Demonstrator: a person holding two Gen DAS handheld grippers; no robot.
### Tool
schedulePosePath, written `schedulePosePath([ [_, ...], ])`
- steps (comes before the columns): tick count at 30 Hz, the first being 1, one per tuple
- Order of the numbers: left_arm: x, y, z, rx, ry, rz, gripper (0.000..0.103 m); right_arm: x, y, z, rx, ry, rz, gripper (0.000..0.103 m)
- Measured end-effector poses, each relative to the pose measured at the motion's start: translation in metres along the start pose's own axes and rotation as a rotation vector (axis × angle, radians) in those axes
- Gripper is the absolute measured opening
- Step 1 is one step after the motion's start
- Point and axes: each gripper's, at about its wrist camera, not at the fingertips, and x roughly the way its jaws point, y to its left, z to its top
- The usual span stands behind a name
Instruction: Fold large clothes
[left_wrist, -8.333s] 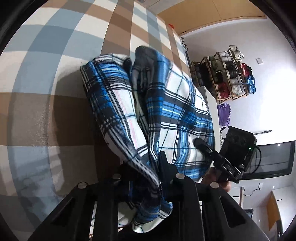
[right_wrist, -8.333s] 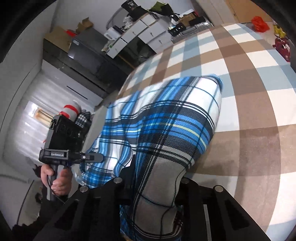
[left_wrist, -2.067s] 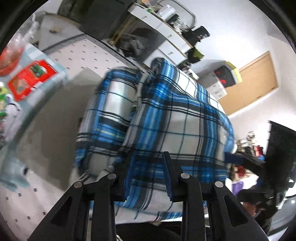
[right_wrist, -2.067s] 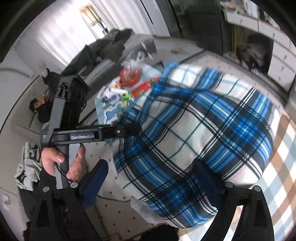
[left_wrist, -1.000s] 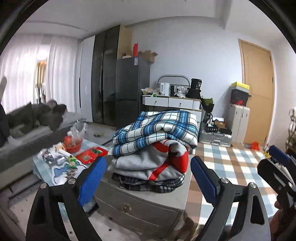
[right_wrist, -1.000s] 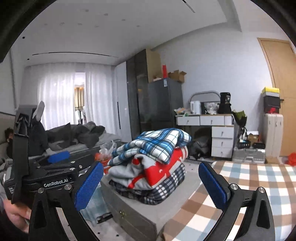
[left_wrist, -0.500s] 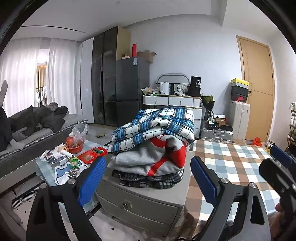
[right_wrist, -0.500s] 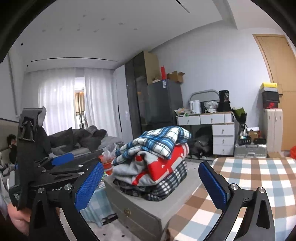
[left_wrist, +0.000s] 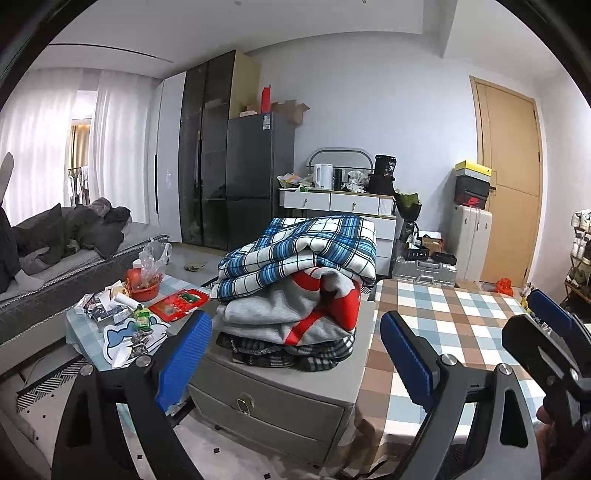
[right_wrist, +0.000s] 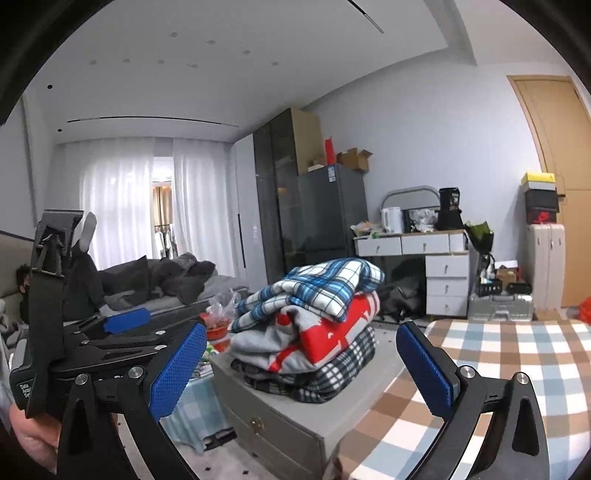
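The folded blue plaid garment (left_wrist: 306, 247) lies on top of a stack of folded clothes (left_wrist: 291, 314) on a grey drawer cabinet (left_wrist: 273, 402). It also shows in the right wrist view (right_wrist: 325, 284). My left gripper (left_wrist: 295, 354) is open and empty, held back from the stack. My right gripper (right_wrist: 301, 369) is open and empty too, level with the stack and apart from it. The right gripper shows at the right edge of the left wrist view (left_wrist: 546, 332); the left gripper shows at the left of the right wrist view (right_wrist: 110, 332).
The checked tablecloth surface (left_wrist: 454, 325) lies right of the cabinet. A low table with clutter (left_wrist: 122, 314) stands to the left, a sofa (left_wrist: 55, 251) behind it. A fridge (left_wrist: 258, 177), white drawers (left_wrist: 332, 201), a suitcase (left_wrist: 474, 240) and a door (left_wrist: 509, 177) line the back wall.
Both grippers let go of the blue plaid garment, which now rests on the stack. In the last second both grippers drew back a little and stayed open.
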Motion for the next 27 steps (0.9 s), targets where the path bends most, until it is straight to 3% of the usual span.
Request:
schedulePosePath([
  [27,-0.015,-0.005,-0.001,0.004,-0.011,0.006,0.090,-0.012,0.001,0.006,0.016,-0.031,0.001,0.103],
])
